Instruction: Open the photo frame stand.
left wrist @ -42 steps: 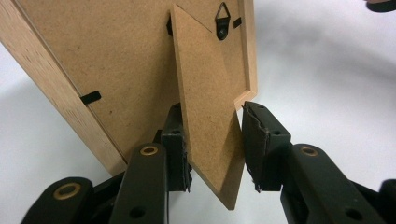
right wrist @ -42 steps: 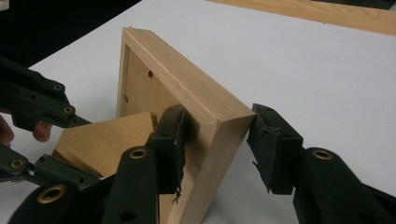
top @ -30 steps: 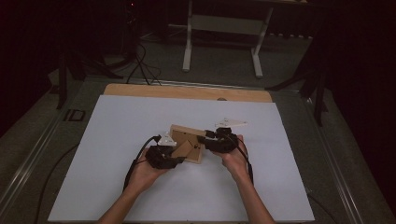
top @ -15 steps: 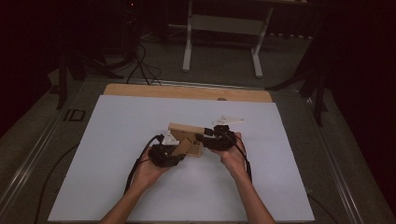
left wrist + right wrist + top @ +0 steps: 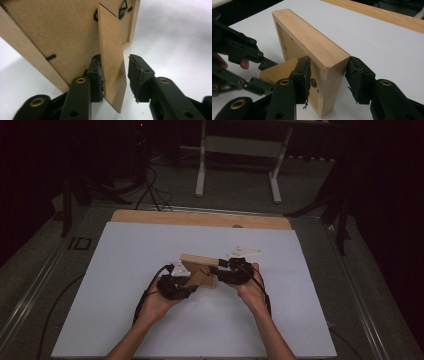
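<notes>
A light wooden picture frame point(image 5: 196, 261) stands on edge on the white table sheet point(image 5: 120, 270), its back point(image 5: 62, 32) facing my left gripper. The fold-out stand leg point(image 5: 112, 65) hangs from that back. My left gripper point(image 5: 115, 77) is open around the leg: one pad touches it, the other is a small gap away. My right gripper point(image 5: 328, 80) is shut on the frame's side rail point(image 5: 312, 40), one jaw on the back and one on the front. In the high view the left gripper point(image 5: 187, 282) and right gripper point(image 5: 220, 272) meet at the frame.
A wooden strip point(image 5: 200, 219) borders the table's far edge. Beyond it, on the dark floor, stand a white metal stand point(image 5: 237, 165) and cables point(image 5: 150, 185). Open white sheet lies on all sides of the hands.
The frame has tipped slightly more upright between the two grippers. Both hands have stayed almost where they were.
</notes>
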Available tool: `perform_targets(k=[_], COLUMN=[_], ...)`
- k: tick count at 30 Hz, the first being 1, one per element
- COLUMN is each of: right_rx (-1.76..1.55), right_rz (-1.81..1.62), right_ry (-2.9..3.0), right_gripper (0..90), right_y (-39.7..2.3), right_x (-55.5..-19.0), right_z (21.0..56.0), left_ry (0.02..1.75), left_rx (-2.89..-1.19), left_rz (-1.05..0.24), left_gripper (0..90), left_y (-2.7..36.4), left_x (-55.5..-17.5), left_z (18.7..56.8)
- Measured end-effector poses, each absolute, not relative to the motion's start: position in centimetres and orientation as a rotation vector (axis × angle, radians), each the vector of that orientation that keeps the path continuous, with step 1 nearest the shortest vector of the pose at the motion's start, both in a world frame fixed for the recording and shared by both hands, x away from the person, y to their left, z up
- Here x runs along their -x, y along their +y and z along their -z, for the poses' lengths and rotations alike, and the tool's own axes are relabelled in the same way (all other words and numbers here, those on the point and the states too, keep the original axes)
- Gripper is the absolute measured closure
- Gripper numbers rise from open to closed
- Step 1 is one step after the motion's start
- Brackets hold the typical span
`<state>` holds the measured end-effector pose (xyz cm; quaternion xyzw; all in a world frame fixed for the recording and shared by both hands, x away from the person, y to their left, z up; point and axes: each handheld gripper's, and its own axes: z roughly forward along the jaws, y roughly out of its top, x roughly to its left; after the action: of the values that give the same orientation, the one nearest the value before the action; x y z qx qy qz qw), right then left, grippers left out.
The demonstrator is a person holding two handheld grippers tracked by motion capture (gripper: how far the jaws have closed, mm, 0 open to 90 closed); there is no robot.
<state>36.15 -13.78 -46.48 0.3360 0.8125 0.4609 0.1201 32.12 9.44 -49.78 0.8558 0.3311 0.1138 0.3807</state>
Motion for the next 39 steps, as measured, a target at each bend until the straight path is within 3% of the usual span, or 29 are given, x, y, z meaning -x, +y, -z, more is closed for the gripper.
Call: perform_targets(k=[12, 39], right_rx=[-0.928, -0.86], right_rz=[-1.327, -1.272], right_ry=[2.376, 2.377], right_gripper=[55.0, 54.6], right_y=[-13.6, -13.4], right_x=[-35.8, -33.6], right_z=[46.6, 46.8], left_ry=[0.869, 0.838], left_rx=[-2.184, -2.194], left_rz=[-0.321, -0.301], left_gripper=[75.4, 74.5], left_y=[9.3, 9.7], left_x=[-32.2, -30.8], left_z=[50.1, 50.5])
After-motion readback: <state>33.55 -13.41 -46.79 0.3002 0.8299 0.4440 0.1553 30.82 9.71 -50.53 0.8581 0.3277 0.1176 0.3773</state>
